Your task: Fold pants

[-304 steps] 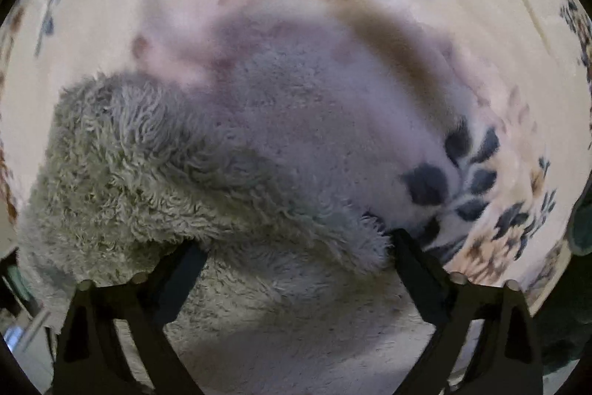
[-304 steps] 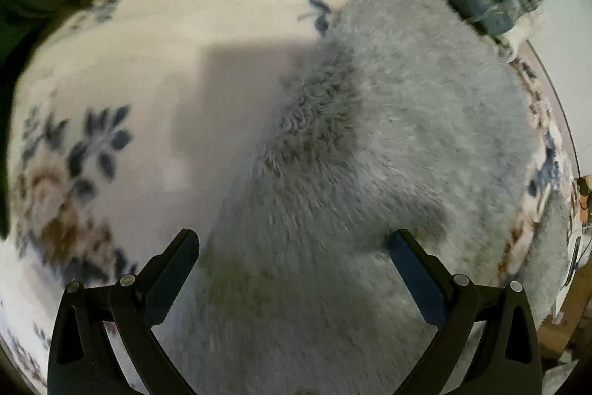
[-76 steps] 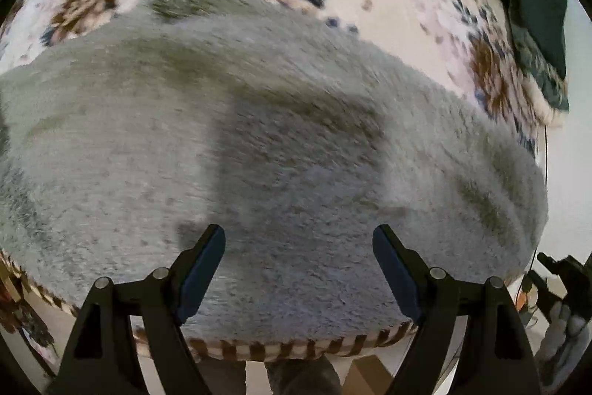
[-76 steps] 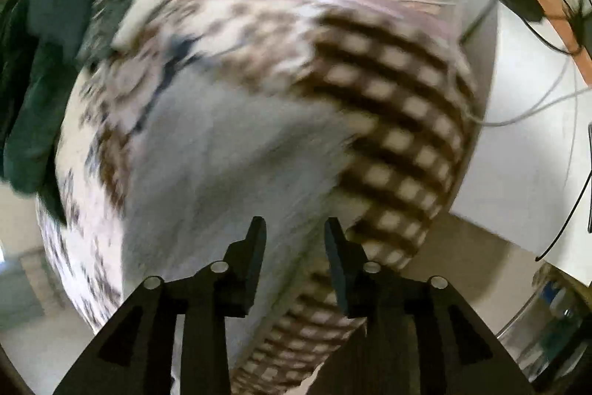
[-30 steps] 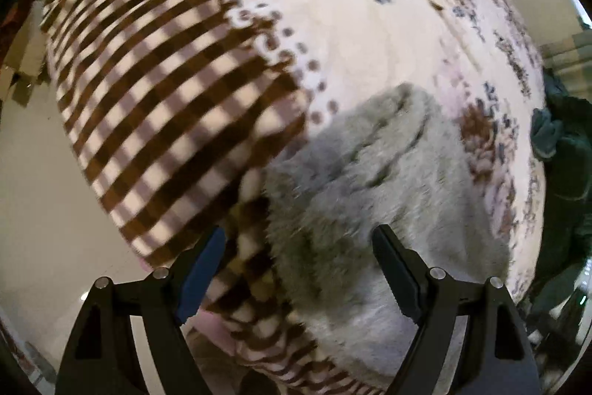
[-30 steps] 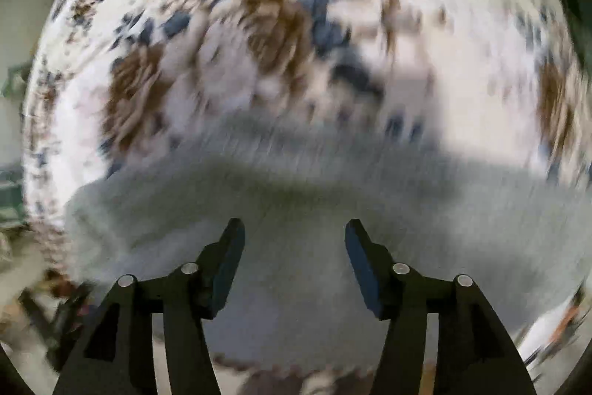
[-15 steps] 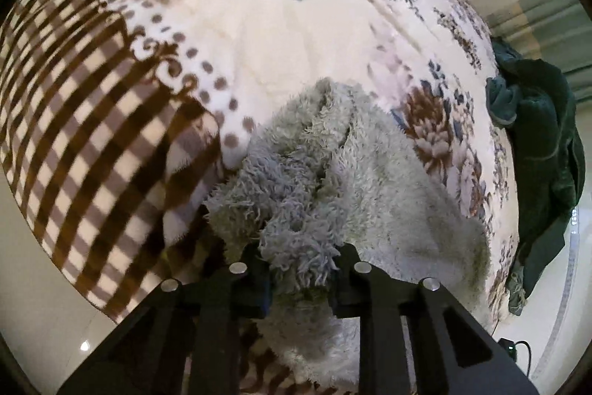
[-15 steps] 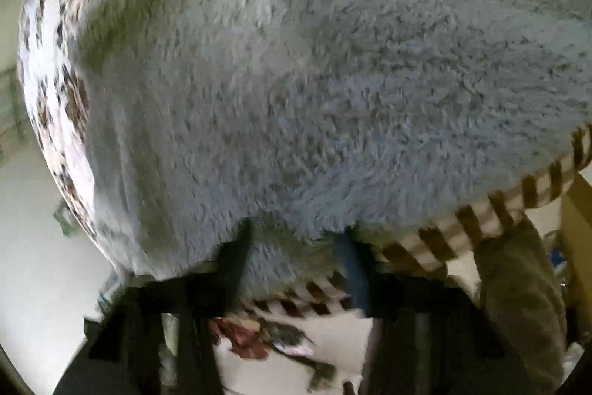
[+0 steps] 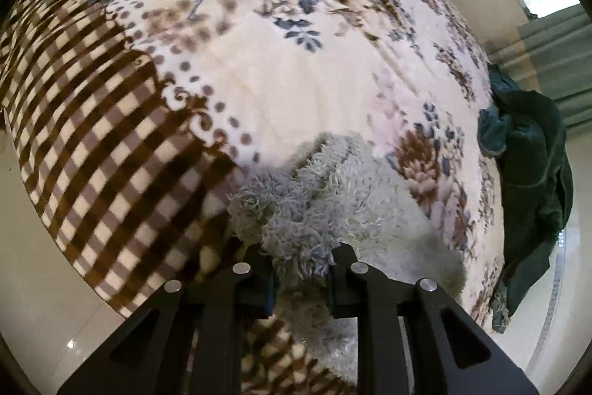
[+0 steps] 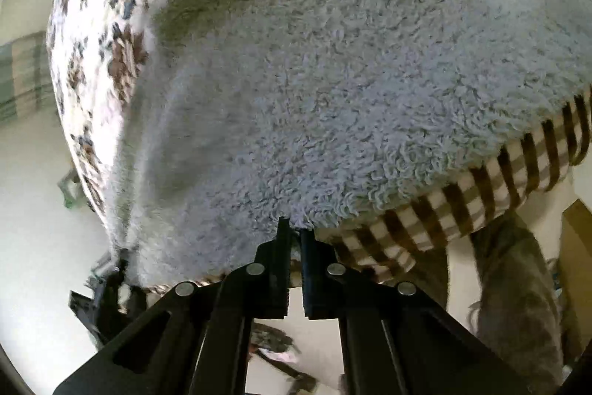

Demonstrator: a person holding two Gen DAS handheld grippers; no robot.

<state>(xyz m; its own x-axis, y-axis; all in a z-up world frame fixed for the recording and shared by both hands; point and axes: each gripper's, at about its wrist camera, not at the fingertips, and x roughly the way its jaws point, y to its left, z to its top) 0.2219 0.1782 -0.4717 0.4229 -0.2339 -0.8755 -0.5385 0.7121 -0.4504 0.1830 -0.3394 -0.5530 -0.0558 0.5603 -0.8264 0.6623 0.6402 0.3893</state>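
Note:
The pants (image 9: 333, 195) are fluffy grey fleece and lie on a floral blanket (image 9: 296, 80) near its checked border. My left gripper (image 9: 301, 265) is shut on a bunched corner of the fleece, which puffs up between and above the fingers. In the right wrist view the pants (image 10: 333, 80) fill most of the frame, and their near hem runs along the checked border (image 10: 481, 187). My right gripper (image 10: 294, 236) is shut on that hem, with its fingertips almost touching and fleece at the tips.
A dark green garment (image 9: 529, 180) lies heaped at the blanket's right edge. Pale floor (image 9: 37, 284) shows past the checked border. A person's leg in grey trousers (image 10: 518, 284) stands by the bed at lower right. A dark shape (image 10: 103, 295) sits at the pants' far corner.
The left jaws have closed on a bunch of fleece and lifted it slightly. The right gripper swept across the pants to their near hem, rolled, and closed there.

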